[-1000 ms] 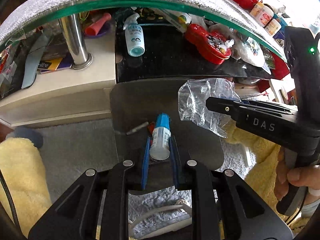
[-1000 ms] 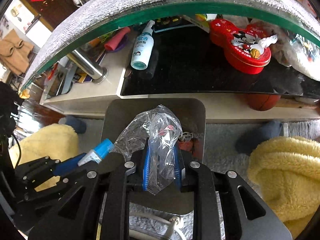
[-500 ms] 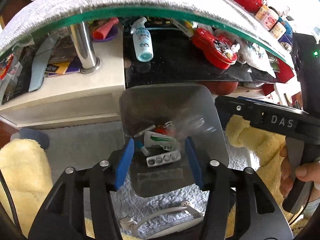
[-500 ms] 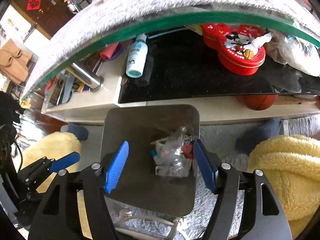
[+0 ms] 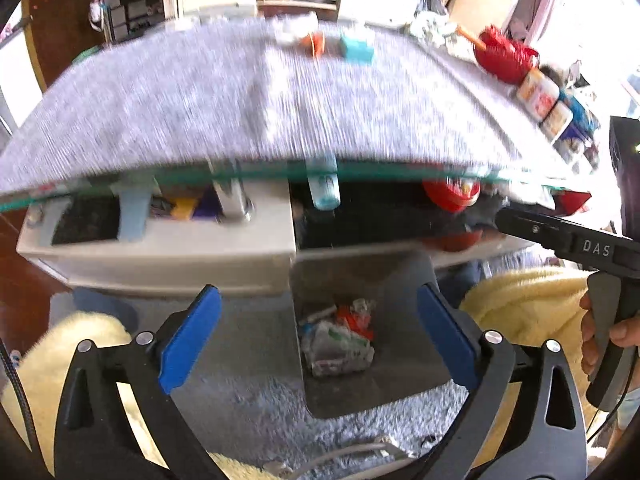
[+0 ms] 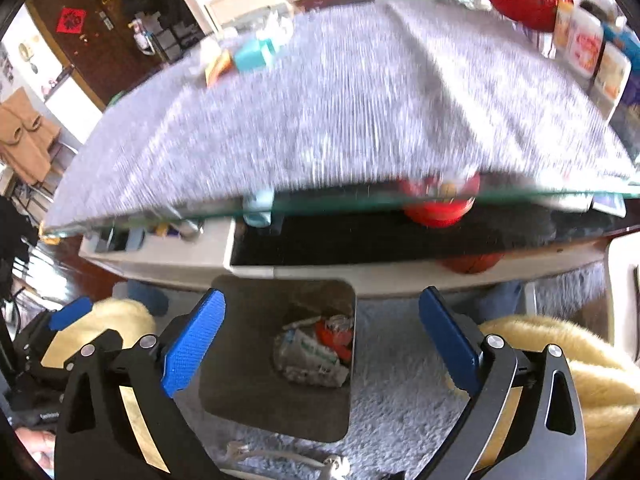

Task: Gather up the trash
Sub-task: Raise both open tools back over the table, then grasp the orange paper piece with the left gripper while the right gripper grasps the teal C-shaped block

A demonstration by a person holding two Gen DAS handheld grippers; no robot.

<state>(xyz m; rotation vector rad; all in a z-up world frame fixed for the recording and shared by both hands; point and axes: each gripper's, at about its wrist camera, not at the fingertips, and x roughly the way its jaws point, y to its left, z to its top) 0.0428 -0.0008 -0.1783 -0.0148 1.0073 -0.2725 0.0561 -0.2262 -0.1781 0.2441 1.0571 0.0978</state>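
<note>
A grey trash bin [image 5: 404,384] stands on the rug below the table; it also shows in the right wrist view [image 6: 240,396]. Trash [image 5: 340,340] lies piled inside: crumpled plastic, a white wrapper, red bits, also seen in the right wrist view [image 6: 316,352]. My left gripper [image 5: 318,338] is open and empty above the bin. My right gripper [image 6: 320,340] is open and empty above the bin. The right gripper's body [image 5: 576,246] shows at the right of the left wrist view. On the grey table mat [image 5: 240,96] lie a teal box [image 5: 357,49] and an orange item [image 5: 314,42].
The glass table edge [image 5: 280,174] runs across both views. Below it a shelf holds a spray bottle [image 5: 325,192] and a red tin [image 5: 452,196]. Jars [image 5: 544,100] and a red object [image 5: 504,54] stand at the table's right. Yellow fleece [image 6: 580,360] flanks the bin.
Both grippers opened and dropped the small bottle and the plastic bag into the bin. Both have since risen, so the table top has come into view.
</note>
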